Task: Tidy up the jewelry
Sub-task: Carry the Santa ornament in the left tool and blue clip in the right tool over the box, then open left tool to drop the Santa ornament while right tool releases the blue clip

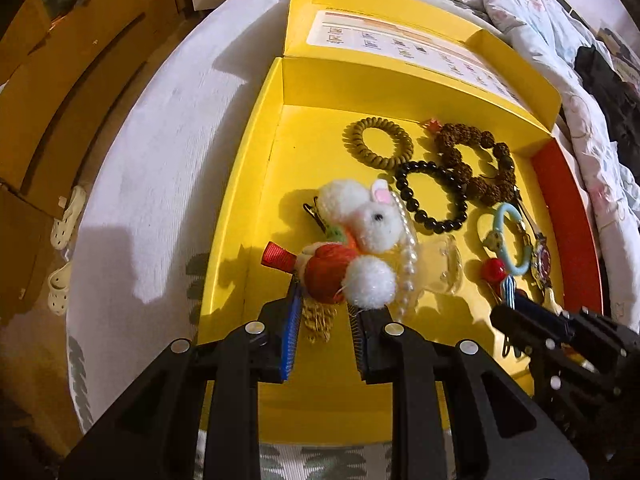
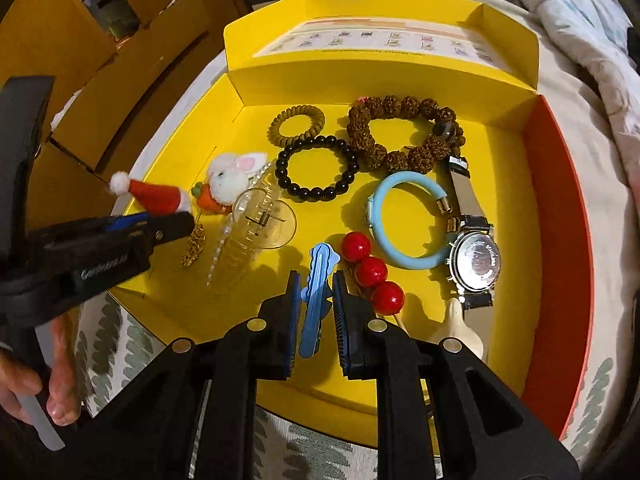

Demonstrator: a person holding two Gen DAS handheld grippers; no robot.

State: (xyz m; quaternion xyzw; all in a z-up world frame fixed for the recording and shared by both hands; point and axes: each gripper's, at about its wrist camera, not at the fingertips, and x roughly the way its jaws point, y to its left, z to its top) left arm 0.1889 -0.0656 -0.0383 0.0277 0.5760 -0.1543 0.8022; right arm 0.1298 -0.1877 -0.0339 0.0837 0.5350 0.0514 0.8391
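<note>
An open yellow box (image 1: 320, 96) (image 2: 380, 80) lies on the bed with jewelry in it. My left gripper (image 1: 325, 298) (image 2: 188, 220) is shut on a red Santa hat hair clip (image 1: 332, 268) (image 2: 158, 196) with white pompoms, low over the box's left side. My right gripper (image 2: 317, 280) (image 1: 516, 304) is shut on a blue hair clip (image 2: 316, 304), just above the box floor beside a stick of three red balls (image 2: 372, 272). A bunny clip (image 1: 376, 220) (image 2: 230, 176) lies just beyond the hat.
In the box lie a clear claw clip (image 2: 260, 224), a black bead bracelet (image 2: 280, 168), a brown bead bracelet (image 2: 400, 104), an olive coil hair tie (image 2: 296, 114), a blue bangle (image 2: 384, 196) and a watch (image 2: 474, 260). Quilts are heaped on the right, wooden cabinets stand on the left.
</note>
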